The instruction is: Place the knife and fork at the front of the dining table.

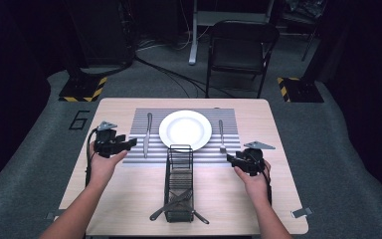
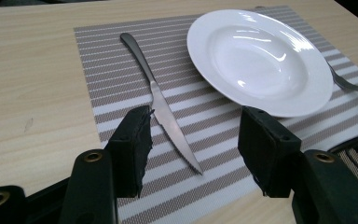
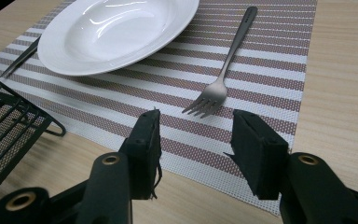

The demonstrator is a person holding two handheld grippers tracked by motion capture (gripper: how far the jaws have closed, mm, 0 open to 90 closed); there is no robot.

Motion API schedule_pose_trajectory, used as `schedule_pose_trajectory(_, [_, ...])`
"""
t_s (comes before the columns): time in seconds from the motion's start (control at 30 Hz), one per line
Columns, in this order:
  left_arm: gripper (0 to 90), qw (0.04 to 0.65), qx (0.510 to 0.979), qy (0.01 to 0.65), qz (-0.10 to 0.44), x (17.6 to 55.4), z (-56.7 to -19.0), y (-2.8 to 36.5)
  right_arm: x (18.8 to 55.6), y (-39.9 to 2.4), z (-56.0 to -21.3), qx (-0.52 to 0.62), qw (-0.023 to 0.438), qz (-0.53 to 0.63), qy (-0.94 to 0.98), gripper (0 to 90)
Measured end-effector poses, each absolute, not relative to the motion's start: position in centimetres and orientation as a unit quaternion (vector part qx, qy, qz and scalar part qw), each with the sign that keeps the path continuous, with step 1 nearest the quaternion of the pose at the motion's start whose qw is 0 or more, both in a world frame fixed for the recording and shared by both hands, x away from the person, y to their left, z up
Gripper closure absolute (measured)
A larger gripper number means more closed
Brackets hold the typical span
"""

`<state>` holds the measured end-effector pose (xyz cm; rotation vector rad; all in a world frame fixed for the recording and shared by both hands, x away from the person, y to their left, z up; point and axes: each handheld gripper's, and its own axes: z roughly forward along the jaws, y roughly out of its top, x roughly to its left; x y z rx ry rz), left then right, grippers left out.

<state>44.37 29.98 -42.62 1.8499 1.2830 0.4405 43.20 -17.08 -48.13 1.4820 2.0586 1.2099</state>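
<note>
With both the left gripper (image 2: pixel 193 151) and right gripper (image 3: pixel 196 156) open and empty beside the plate (image 1: pixel 185 129), a careless reach could have nudged the knife (image 2: pixel 161 105) or fork (image 3: pixel 223 70) askew

A pale wooden table (image 1: pixel 114 196) carries a striped placemat (image 1: pixel 139 149) and a black wire basket (image 1: pixel 179 184).
</note>
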Motion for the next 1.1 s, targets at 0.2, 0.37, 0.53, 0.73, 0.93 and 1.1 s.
schedule_pose_trajectory(0.2, [43.8,0.406,0.749,0.492,0.178,42.4,-43.8,30.3,43.1,-16.9,-48.2,0.519,0.165,0.419,0.726,52.1])
schedule_pose_trajectory(0.37, [43.8,0.401,0.754,0.488,0.184,41.1,-45.0,30.9,43.1,-16.8,-48.4,0.517,0.17,0.41,0.732,52.2])
schedule_pose_trajectory(0.53, [43.6,0.397,0.755,0.489,0.181,40.2,-46.5,31.3,43.2,-16.8,-48.7,0.516,0.173,0.404,0.735,52.2])
schedule_pose_trajectory(0.73, [43.0,0.385,0.757,0.498,0.173,39.4,-49.0,31.9,43.2,-16.8,-48.8,0.52,0.169,0.403,0.734,52.2])
schedule_pose_trajectory(0.93, [43.2,0.387,0.748,0.508,0.183,39.3,-50.3,33.0,43.2,-16.8,-49.0,0.517,0.175,0.396,0.738,52.7])
schedule_pose_trajectory(1.1, [43.3,0.379,0.741,0.52,0.195,39.3,-51.1,34.0,43.2,-16.6,-49.1,0.516,0.175,0.396,0.739,52.7])
